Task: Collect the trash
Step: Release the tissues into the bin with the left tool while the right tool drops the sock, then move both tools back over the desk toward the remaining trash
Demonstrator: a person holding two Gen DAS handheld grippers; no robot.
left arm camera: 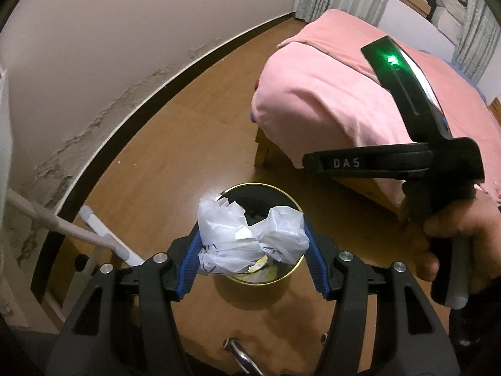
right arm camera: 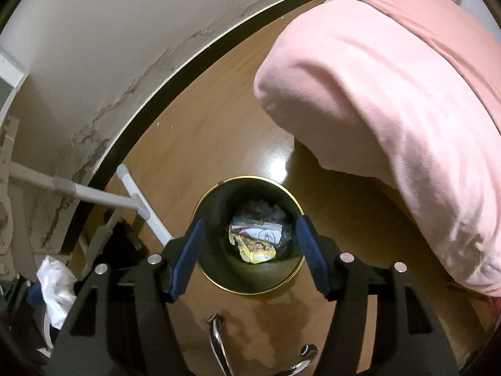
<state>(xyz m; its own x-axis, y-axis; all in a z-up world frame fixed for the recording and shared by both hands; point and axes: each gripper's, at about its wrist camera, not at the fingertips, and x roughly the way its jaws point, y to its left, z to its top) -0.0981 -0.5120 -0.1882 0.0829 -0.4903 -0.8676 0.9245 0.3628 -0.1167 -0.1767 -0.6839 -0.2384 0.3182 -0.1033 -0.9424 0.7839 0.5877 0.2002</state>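
Observation:
A crumpled white plastic bag [left arm camera: 247, 232] sits between the blue pads of my left gripper [left arm camera: 252, 242], which is shut on it just above a round black bin with a gold rim [left arm camera: 275, 186]. In the right wrist view my right gripper [right arm camera: 250, 235] hangs open straight over the same bin [right arm camera: 250, 177], with nothing between its fingers. Inside the bin lie a yellow wrapper [right arm camera: 258, 250] and white paper [right arm camera: 266, 233]. The bag [right arm camera: 54, 282] also shows at the lower left of the right wrist view. A hand [left arm camera: 444, 235] grips the right gripper's handle.
A bed with a pink blanket [left arm camera: 328, 94] stands right of the bin on the wooden floor [left arm camera: 188, 125]. A white tubular frame [right arm camera: 137, 206] leans at the left by the wall with peeling paint [right arm camera: 109, 103] and dark skirting.

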